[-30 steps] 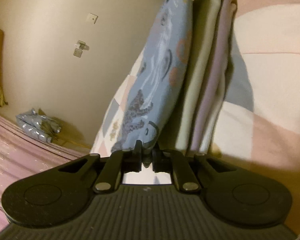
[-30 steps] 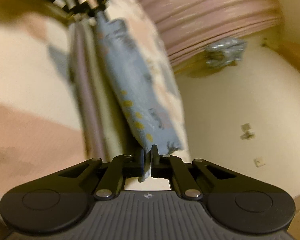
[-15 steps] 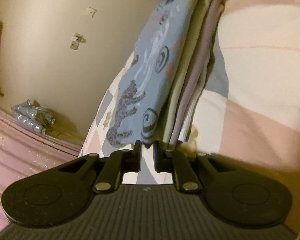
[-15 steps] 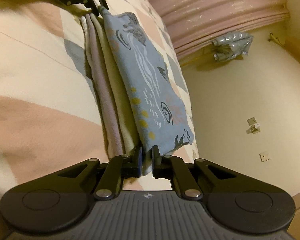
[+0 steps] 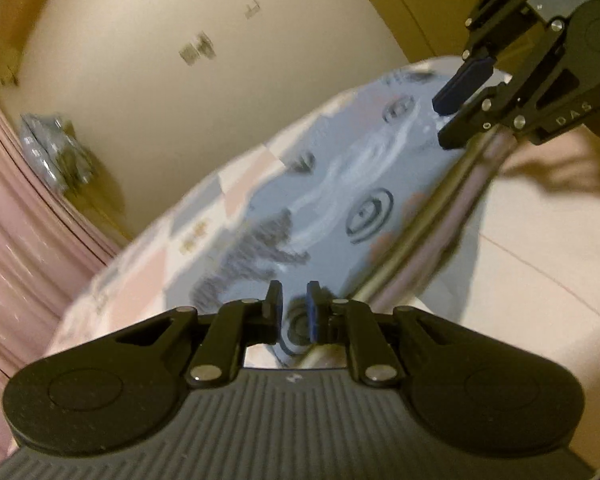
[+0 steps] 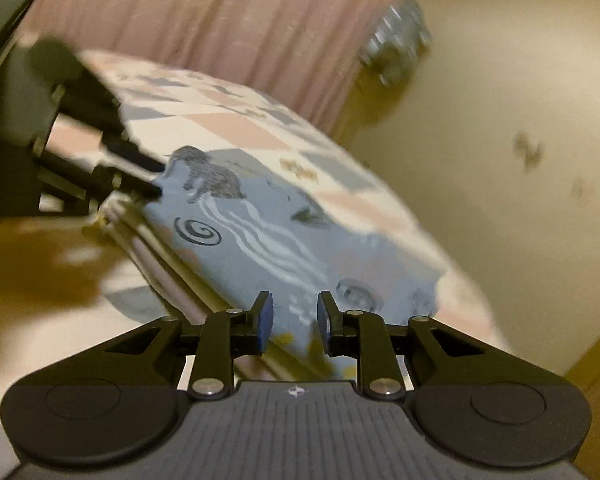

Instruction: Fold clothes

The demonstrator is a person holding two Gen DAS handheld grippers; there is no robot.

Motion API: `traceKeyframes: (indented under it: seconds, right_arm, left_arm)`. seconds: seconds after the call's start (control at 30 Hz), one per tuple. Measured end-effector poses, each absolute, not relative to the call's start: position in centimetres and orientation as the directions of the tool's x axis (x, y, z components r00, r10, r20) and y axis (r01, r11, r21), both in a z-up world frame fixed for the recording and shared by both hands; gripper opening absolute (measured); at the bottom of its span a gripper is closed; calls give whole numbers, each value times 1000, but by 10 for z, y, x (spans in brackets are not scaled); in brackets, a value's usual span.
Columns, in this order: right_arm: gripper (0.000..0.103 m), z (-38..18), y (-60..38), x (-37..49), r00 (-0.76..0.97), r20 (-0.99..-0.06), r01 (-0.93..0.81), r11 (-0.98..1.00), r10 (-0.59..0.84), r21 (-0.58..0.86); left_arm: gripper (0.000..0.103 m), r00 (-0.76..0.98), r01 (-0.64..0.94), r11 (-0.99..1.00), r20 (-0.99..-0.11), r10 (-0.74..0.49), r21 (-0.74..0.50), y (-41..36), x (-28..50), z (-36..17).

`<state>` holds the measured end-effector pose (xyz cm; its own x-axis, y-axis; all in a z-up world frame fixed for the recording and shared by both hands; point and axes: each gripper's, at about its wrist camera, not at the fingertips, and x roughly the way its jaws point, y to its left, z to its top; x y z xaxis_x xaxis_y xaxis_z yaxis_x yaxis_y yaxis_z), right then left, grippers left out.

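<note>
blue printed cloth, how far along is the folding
Done: the blue printed cloth lies folded on top of the stack of folded clothes on the bed. In hand: nothing; left claw and right claw are both open. Left: no unfolded clothes in view.

dim warm light, heavy motion blur in both views, fisheye bending at edges.

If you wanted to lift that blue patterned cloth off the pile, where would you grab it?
Probably by its two short ends, one claw each. The blue patterned cloth lies flat, folded, atop the stacked clothes; both ends sit right before the open left claw and right claw, so slide in level.
</note>
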<state>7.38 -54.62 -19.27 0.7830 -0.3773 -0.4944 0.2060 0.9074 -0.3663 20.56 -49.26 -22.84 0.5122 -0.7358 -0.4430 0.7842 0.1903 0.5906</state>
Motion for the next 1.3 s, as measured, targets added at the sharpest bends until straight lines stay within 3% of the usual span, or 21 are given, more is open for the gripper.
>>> traceKeyframes:
  seconds: [0.23, 0.33, 0.43, 0.5, 0.57, 0.7, 0.73, 0.8, 0.83, 0.87, 1.3]
  right_arm:
    - [24, -193, -554, 65, 788, -502, 257, 932, -356, -256]
    - [33, -190, -555, 62, 790, -491, 297, 930, -367, -217]
    - [34, -192, -552, 60, 777, -507, 310, 928, -372, -206]
    - [39, -189, -546, 51, 774, -504, 343, 923, -383, -173]
    - [56, -186, -541, 41, 769, -503, 381, 915, -394, -134]
    - [66, -181, -530, 21, 758, -502, 452, 890, -416, -56]
    - [73, -180, -527, 16, 755, -503, 469, 883, -422, -37]
    - [85, -178, -522, 6, 749, -503, 498, 867, -430, 1]
    - [95, -178, -518, 2, 750, -503, 506, 863, -430, 16]
    - [101, -178, -515, -1, 750, -503, 510, 860, -429, 27]
    - [103, -175, -496, -3, 708, -562, 570, 816, -428, 97]
  left_arm:
    - [13, 516, 819, 257, -464, -720, 513, -485, 212, -218]
    - [20, 522, 832, 295, -481, -705, 470, -482, 212, -213]
    - [26, 534, 833, 333, -488, -690, 441, -476, 210, -209]
    - [38, 541, 836, 376, -489, -684, 399, -466, 206, -203]
    - [45, 548, 836, 421, -490, -678, 353, -456, 201, -197]
    - [70, 558, 827, 496, -496, -666, 264, -434, 186, -190]
    - [74, 558, 825, 511, -498, -664, 243, -429, 181, -188]
    - [97, 559, 820, 532, -496, -665, 211, -418, 171, -187]
    - [101, 559, 818, 540, -494, -666, 198, -412, 165, -186]
    - [102, 558, 817, 546, -496, -666, 185, -407, 161, -186]
    - [102, 562, 781, 618, -538, -628, 96, -388, 148, -189]
